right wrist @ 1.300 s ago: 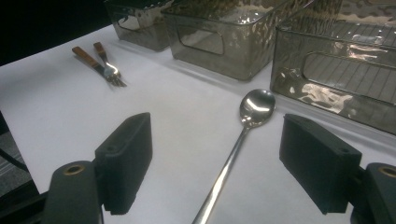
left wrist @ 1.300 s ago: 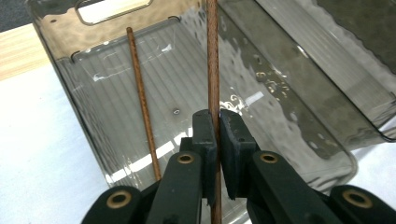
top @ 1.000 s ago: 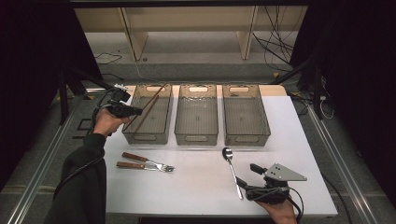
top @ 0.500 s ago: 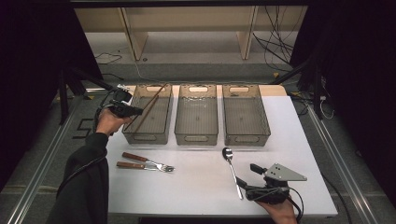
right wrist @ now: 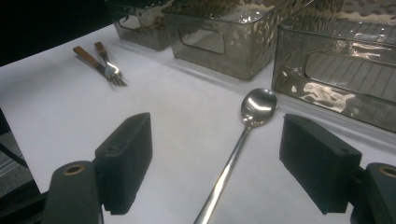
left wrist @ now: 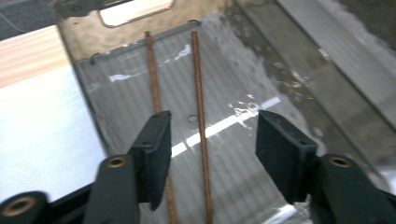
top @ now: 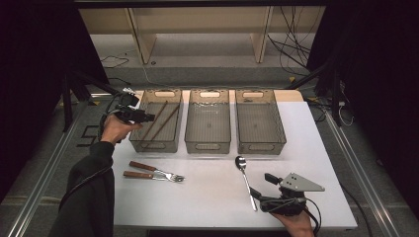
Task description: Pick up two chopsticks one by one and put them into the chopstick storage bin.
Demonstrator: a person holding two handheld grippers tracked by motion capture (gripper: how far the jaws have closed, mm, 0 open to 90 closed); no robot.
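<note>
Just opened, my left gripper has dropped both chopsticks in the bin; right gripper gapes over the spoon.

A white surface fills the lower middle of the high view. Three clear bins stand side by side along its far edge: the left bin, the middle bin and the right bin. Two wooden-handled forks lie at lower left, touching. A spoon lies right of centre.
</note>
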